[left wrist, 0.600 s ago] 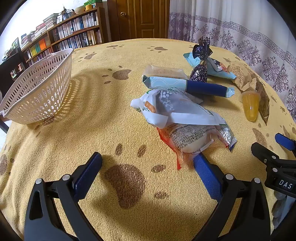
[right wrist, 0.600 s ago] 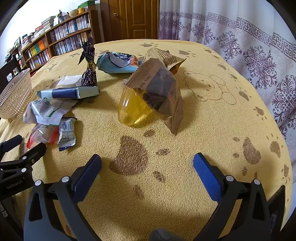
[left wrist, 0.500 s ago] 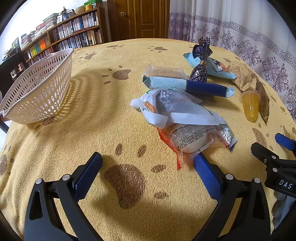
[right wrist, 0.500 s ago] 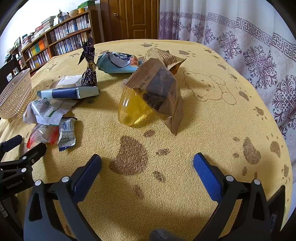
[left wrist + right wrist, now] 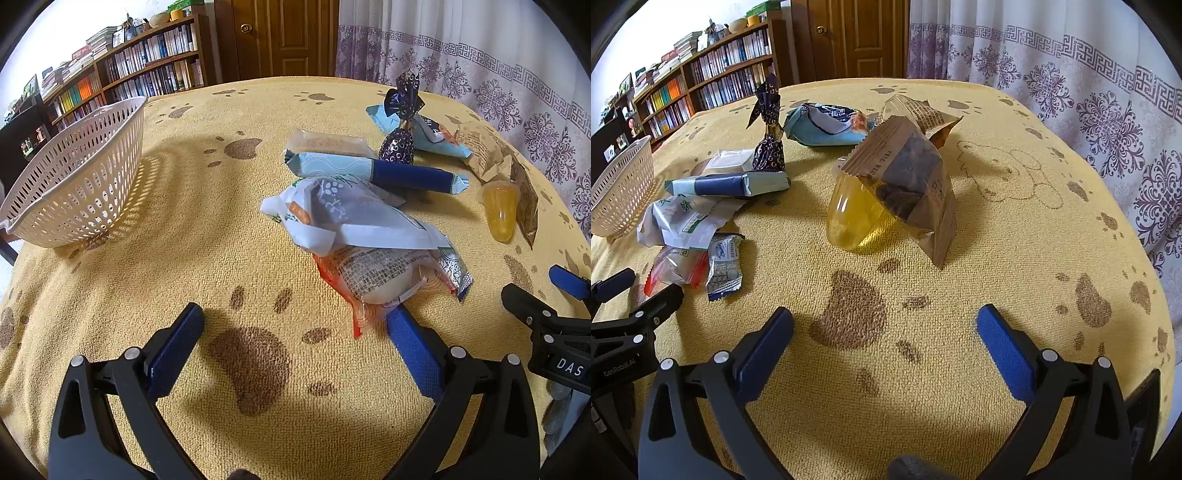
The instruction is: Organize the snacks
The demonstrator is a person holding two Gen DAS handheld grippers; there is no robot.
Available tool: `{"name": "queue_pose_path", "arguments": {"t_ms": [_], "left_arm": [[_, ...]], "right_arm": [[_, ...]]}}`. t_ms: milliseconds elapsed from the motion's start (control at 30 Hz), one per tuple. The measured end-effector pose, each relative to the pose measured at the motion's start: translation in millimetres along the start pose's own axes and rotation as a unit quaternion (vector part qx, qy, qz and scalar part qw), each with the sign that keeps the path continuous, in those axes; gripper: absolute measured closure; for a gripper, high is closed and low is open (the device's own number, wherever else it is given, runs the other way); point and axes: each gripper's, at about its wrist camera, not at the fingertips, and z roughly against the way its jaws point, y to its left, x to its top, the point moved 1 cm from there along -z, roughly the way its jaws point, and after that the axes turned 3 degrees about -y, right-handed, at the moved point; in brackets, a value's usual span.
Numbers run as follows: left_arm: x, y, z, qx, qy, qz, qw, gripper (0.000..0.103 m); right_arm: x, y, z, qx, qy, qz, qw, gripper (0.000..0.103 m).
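On the yellow cloth point(image 5: 221, 240), white basket point(image 5: 74, 177) far left, clear of snacks. Left gripper point(image 5: 295, 325) wide, right finger touching the red-edged packet point(image 5: 380, 277). Right gripper point(image 5: 886, 325) wide, jelly cup point(image 5: 849, 218) just ahead.

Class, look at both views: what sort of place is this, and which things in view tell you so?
Probably a room in a home, perhaps a living room or study. Evidence: a bookshelf full of books, a wooden door, patterned curtains, and a table under a paw-print cloth.
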Motion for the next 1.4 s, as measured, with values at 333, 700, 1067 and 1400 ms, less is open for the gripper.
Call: {"name": "queue_pose_path", "arguments": {"t_ms": [333,700,1067,1400], "left_arm": [[-0.2,0.0,0.2,0.000,0.000,0.000,1.0000,0.003],[-0.2,0.0,0.1,0.000,0.000,0.000,1.0000,0.003],[0.0,0.0,-0.2,0.000,0.000,0.000,1.0000,0.003],[0.1,0.1,-0.3,0.000,0.000,0.000,1.0000,0.003]], "right_arm": [[0.0,0.0,0.0,0.000,0.000,0.000,1.000,0.005],[-0.2,0.2,0.2,0.000,0.000,0.000,1.000,0.005],[-4.1,3.2,2.5,-0.002,0.000,0.001,1.000,0.005],[-0.8,0.5,1.2,0.003,0.004,0.005,1.000,0.005]]}}
